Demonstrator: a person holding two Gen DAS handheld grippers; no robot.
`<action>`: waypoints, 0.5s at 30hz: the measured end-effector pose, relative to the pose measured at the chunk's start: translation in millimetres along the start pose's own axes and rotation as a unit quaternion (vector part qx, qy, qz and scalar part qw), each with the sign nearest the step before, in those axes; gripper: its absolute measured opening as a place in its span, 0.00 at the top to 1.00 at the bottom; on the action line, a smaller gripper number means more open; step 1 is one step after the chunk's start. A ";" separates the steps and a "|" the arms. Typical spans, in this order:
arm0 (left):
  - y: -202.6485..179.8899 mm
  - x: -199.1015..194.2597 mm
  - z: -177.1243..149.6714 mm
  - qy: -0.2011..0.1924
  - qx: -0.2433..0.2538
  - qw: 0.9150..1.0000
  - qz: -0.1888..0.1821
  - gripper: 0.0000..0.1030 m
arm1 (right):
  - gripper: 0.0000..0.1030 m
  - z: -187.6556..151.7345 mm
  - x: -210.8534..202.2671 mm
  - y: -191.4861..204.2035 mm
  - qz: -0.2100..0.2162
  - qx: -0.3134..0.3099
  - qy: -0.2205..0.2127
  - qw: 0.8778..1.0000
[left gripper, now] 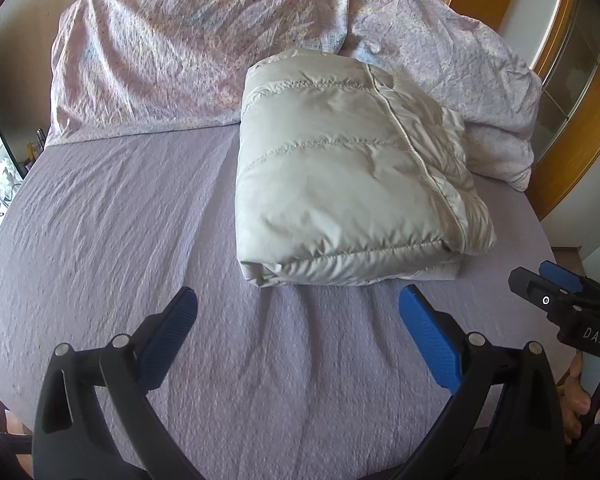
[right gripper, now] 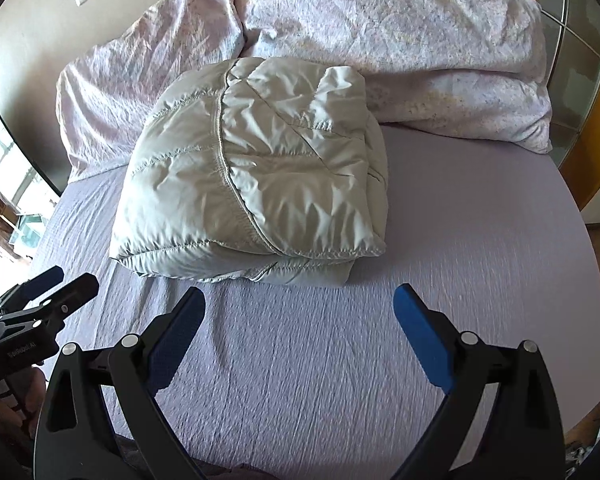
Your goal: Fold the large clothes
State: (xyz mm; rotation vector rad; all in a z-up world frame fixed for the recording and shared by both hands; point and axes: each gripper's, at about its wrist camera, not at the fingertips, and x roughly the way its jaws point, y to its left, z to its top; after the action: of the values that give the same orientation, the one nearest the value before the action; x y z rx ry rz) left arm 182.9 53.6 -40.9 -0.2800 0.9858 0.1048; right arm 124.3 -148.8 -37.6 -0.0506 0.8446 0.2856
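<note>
Folded jacket (left gripper: 352, 184) on bed (left gripper: 120, 240), pillows (left gripper: 172, 52) behind it.

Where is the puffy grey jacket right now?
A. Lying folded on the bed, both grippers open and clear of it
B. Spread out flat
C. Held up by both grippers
A: the jacket lies as a folded bundle on the bed, with the left gripper and right gripper open, short of it.

Home bedroom: bed (left gripper: 100, 240), rumpled duvet (left gripper: 160, 60).

Bed (left gripper: 100, 240), lilac sheet, wrinkled. Folded grey puffer jacket (left gripper: 340, 184) lies on it. Crumpled floral duvet (left gripper: 172, 48) heaped just behind jacket, touching its far edge.
</note>
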 end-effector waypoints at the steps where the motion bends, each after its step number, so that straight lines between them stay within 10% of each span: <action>1: 0.0 -0.4 -0.3 0.000 -0.001 1.000 -0.001 0.03 | 0.06 -0.5 -0.7 0.0 0.001 0.002 -0.001 1.000; 15: -4.0 -8.2 -5.6 -0.012 -0.006 1.000 -0.015 0.03 | 0.06 -5.2 -11.0 -3.1 0.013 0.015 -0.022 1.000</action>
State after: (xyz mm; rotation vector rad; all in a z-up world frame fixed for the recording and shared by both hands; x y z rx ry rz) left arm 174.6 48.5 -36.3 -0.3033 0.9561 0.0858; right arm 114.5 -155.1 -33.1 -0.0058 0.8050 0.2972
